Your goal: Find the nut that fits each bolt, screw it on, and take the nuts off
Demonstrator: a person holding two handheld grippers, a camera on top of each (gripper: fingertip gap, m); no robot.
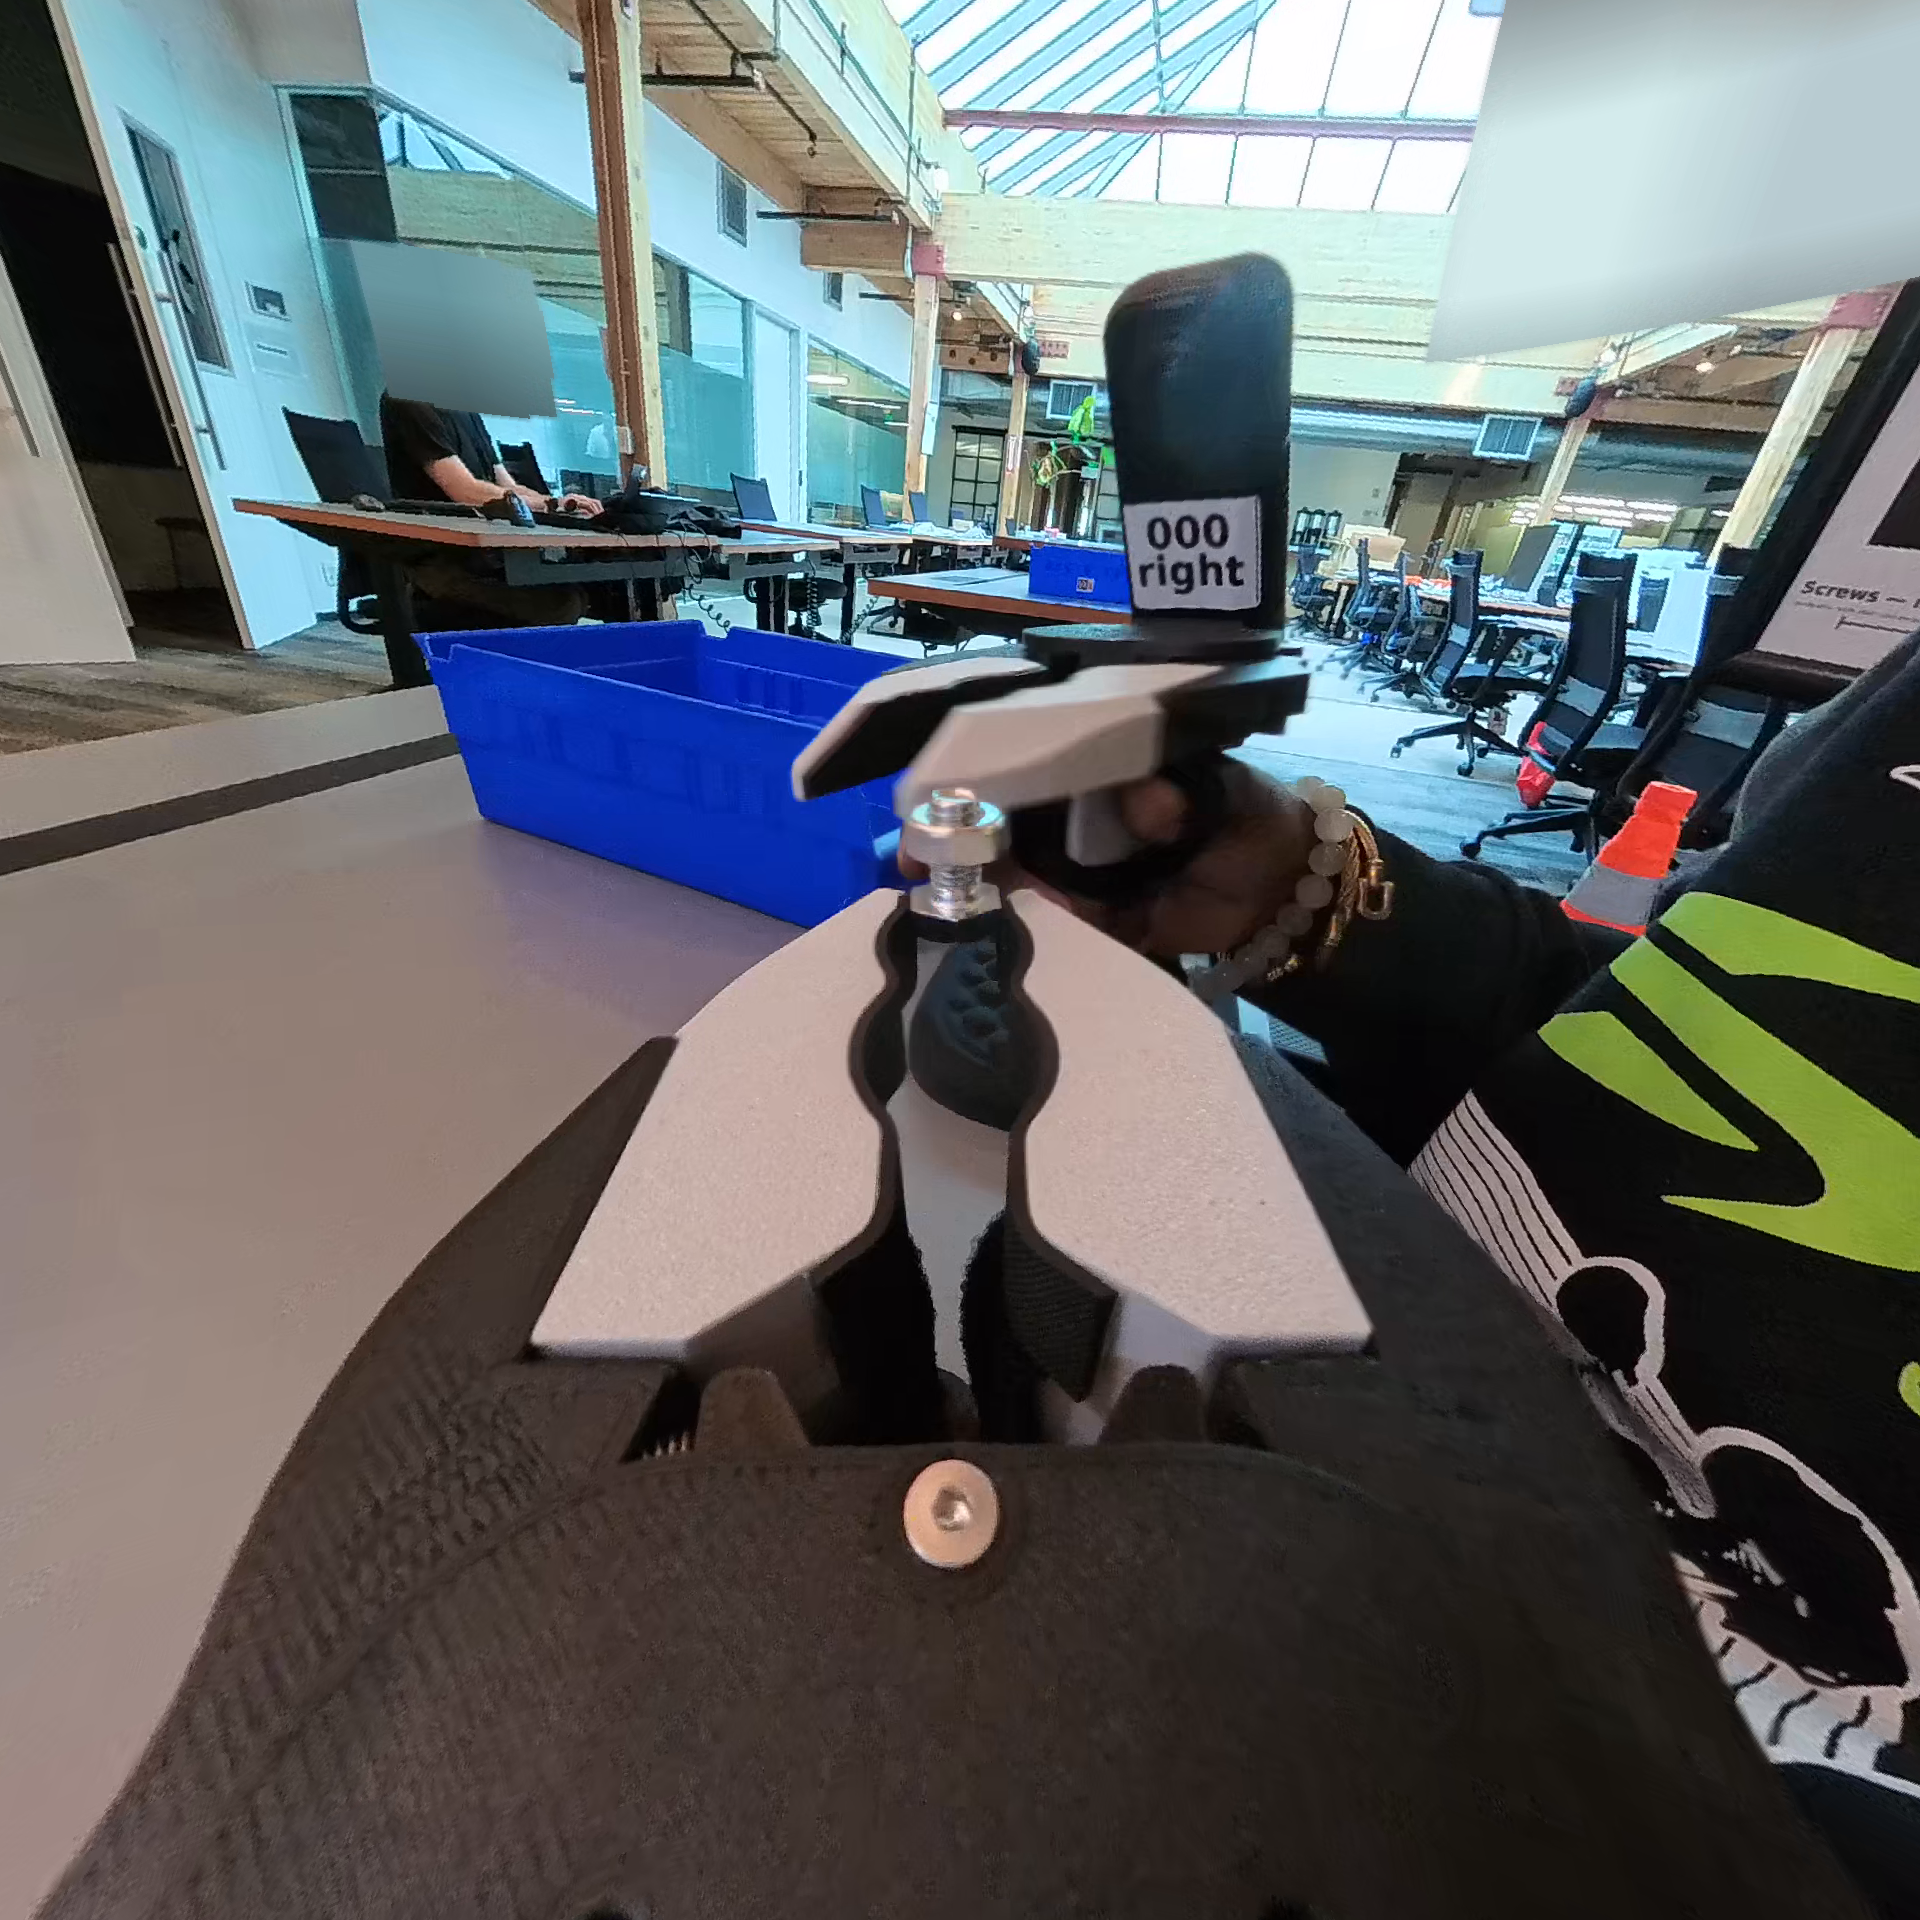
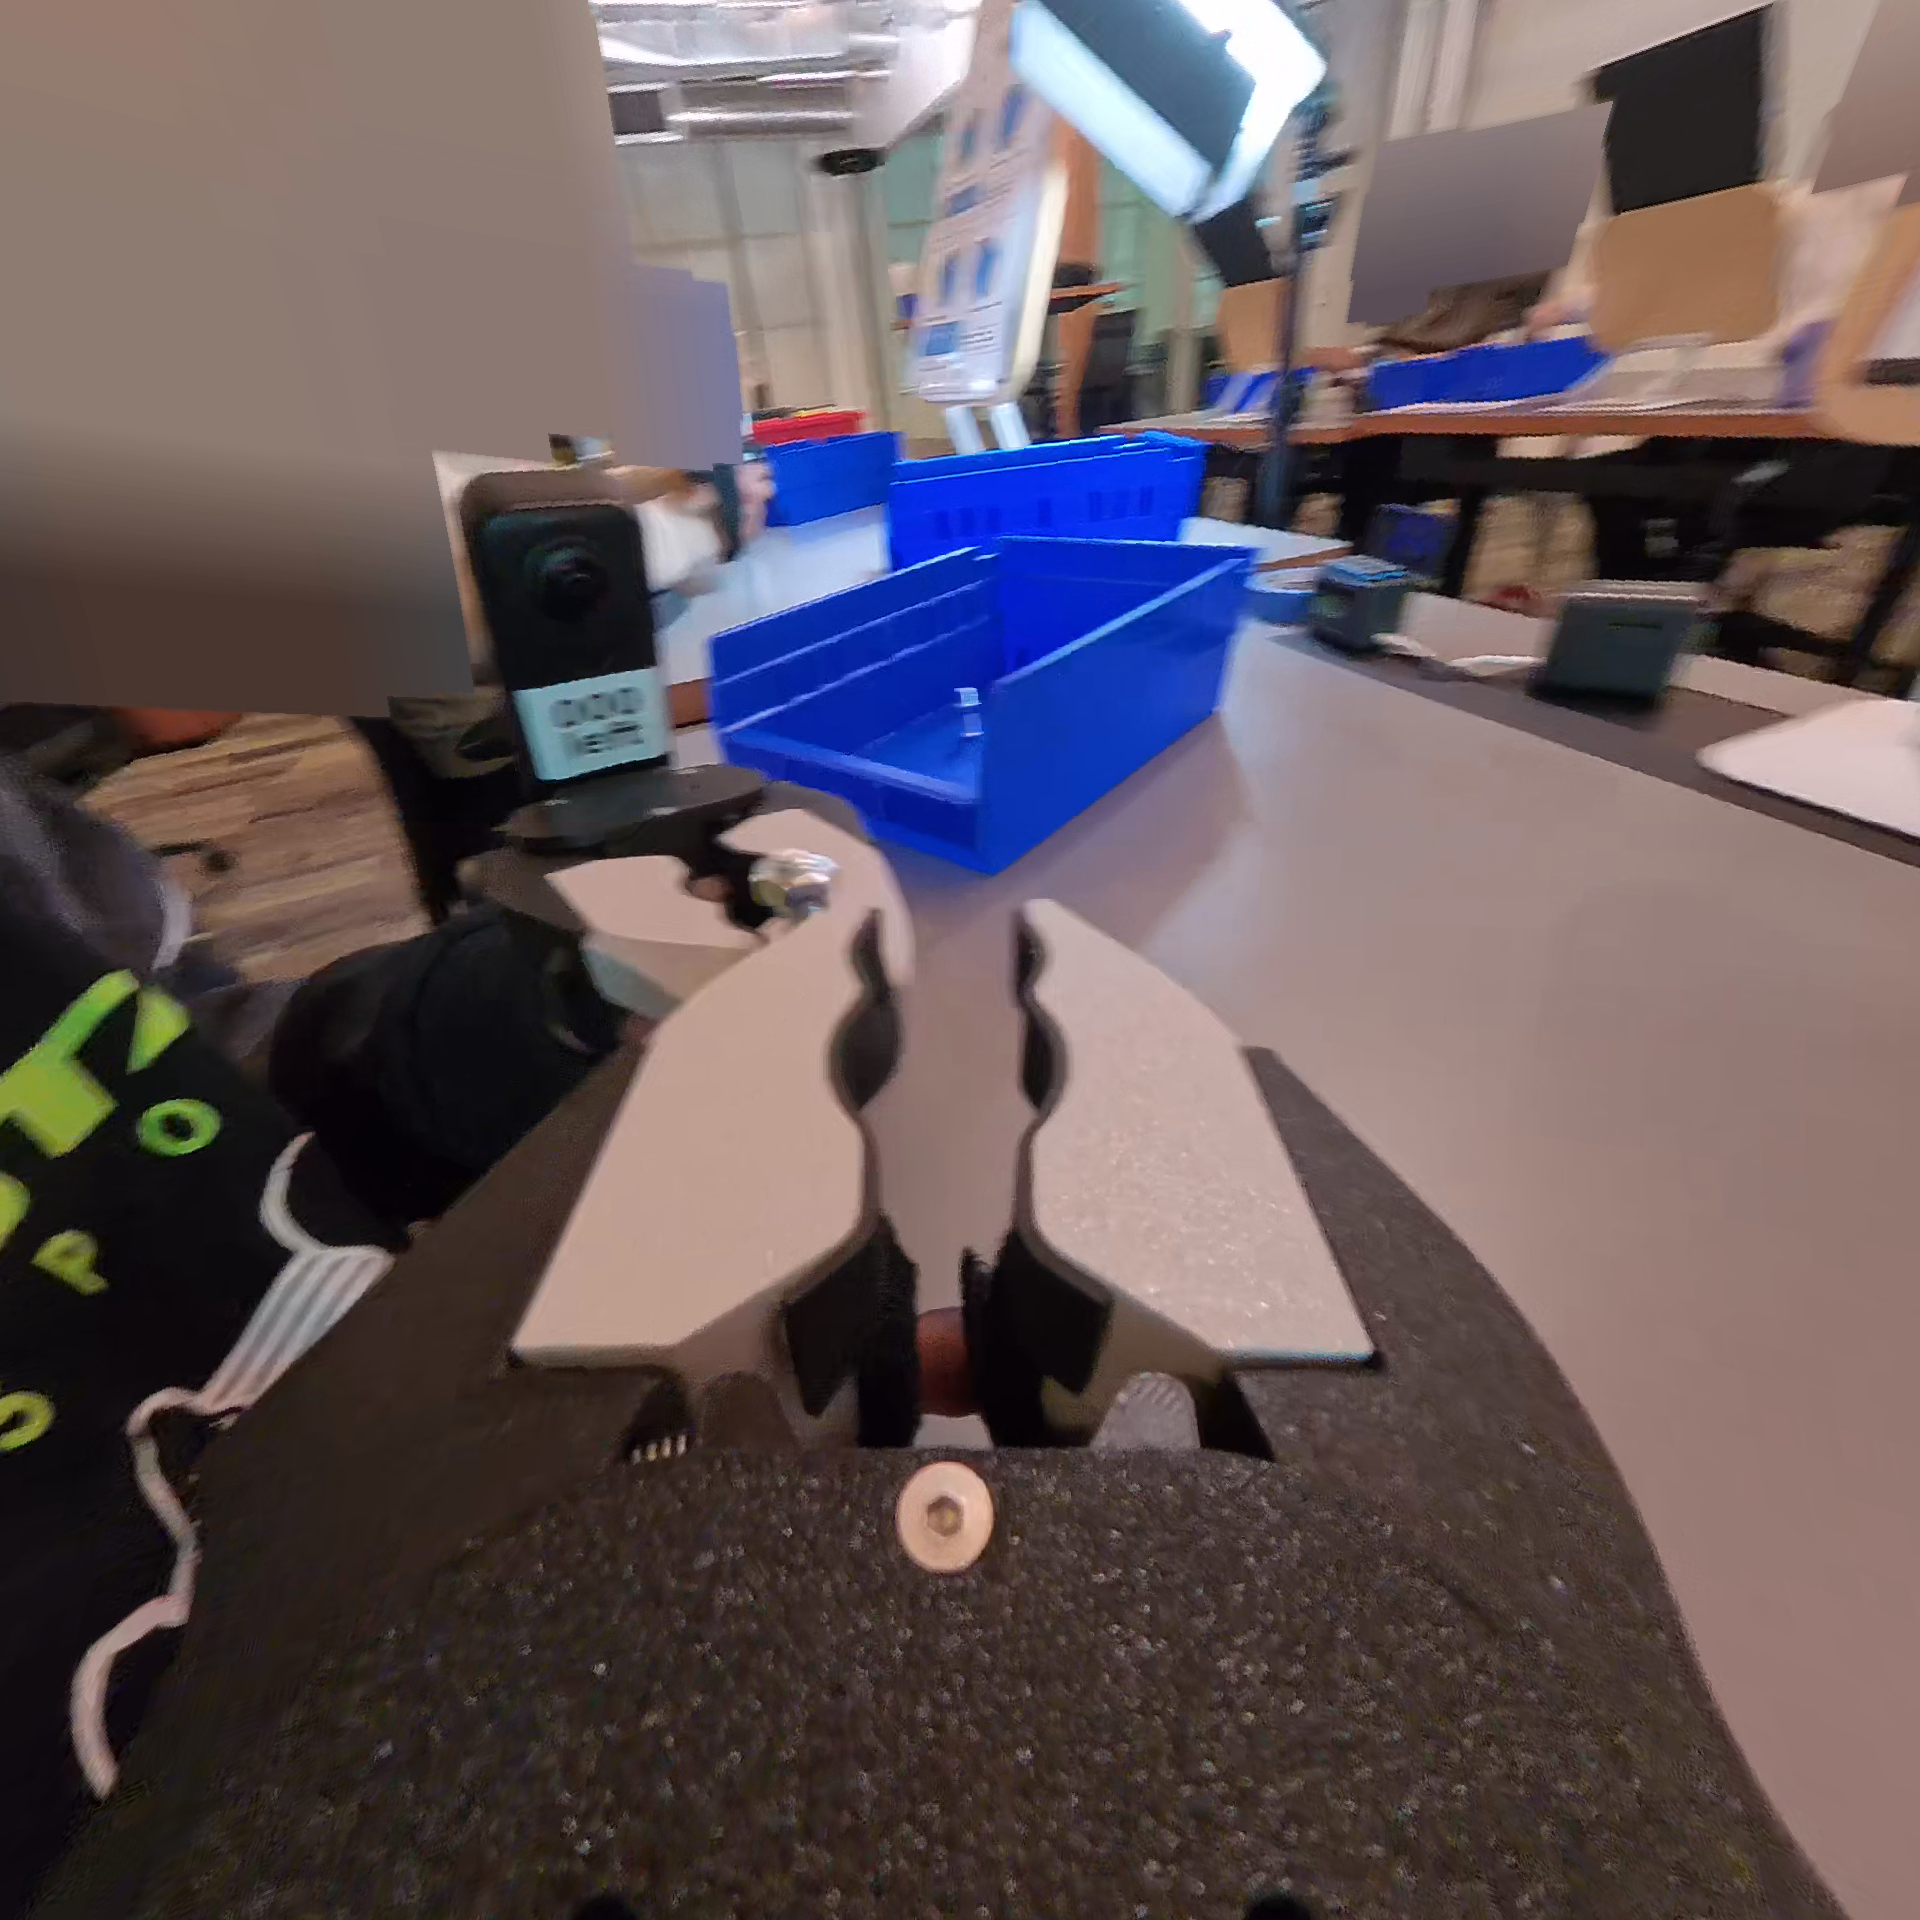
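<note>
Bolt (image 1: 951, 873) head hidden between the left gripper (image 1: 951, 914) fingertips; in the right wrist view it's a smeared silver blob, and the small pale thing (image 2: 968, 712) in the blue bin (image 2: 1101, 727) is too tiny to identify.

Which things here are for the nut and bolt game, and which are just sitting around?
For the job:
- bolt, clamped upright in the left hand-held gripper
- nut threaded on it
- right hand-held gripper, open, holding nothing

Just lying about:
- blue bin on the grey table
- dark boxes at the table's far edge
- orange cone
</note>
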